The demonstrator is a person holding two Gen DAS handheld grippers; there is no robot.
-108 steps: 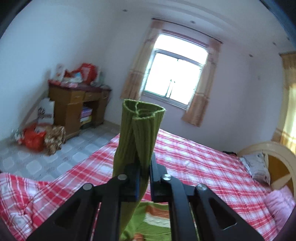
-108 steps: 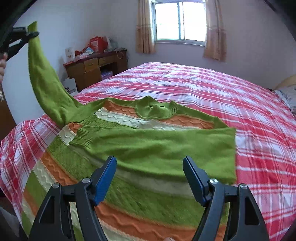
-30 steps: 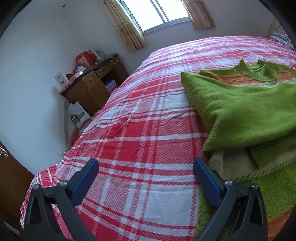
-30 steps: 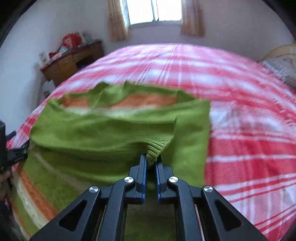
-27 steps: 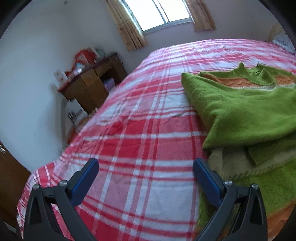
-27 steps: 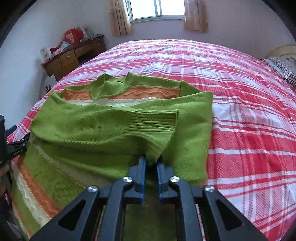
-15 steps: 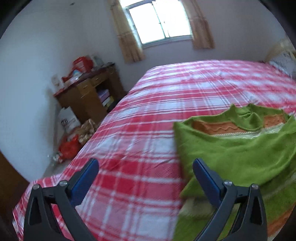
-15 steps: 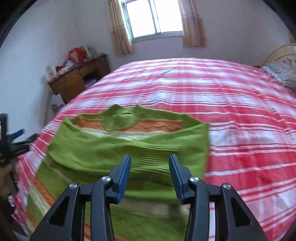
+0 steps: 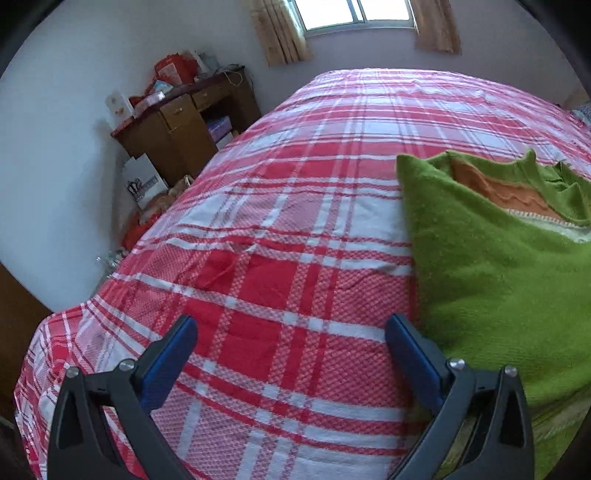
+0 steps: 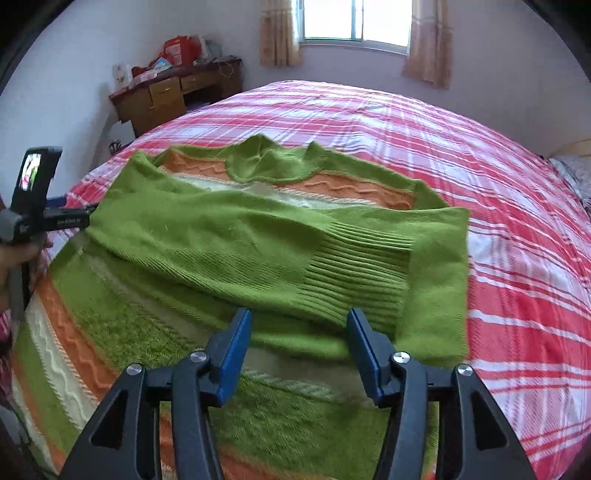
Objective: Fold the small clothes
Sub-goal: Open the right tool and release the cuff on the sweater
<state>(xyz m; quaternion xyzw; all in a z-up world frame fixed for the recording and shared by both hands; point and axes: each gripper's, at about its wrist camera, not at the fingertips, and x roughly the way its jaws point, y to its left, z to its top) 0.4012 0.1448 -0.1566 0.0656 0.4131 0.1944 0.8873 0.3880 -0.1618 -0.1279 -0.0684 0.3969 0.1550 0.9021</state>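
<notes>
The sweater (image 10: 229,236) runs past the lower edge of the right wrist view, its hem unseen, and past the right edge of the left wrist view. Folded sleeves (image 10: 332,258) cover its chest. The bed (image 9: 295,240) is cut off at the near corner. Items on the desk (image 10: 173,92) are too small to tell.

Pale walls, daylit window (image 10: 354,19) with tan curtains (image 10: 277,33), cluttered wooden desk (image 10: 173,92) in the corner, bed (image 9: 332,155) under red-and-white plaid cover filling the room.

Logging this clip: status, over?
Left gripper open, empty. Right gripper opening, nothing between pads. Sweater flat on bed, both sleeves folded across. Nothing in the way.
</notes>
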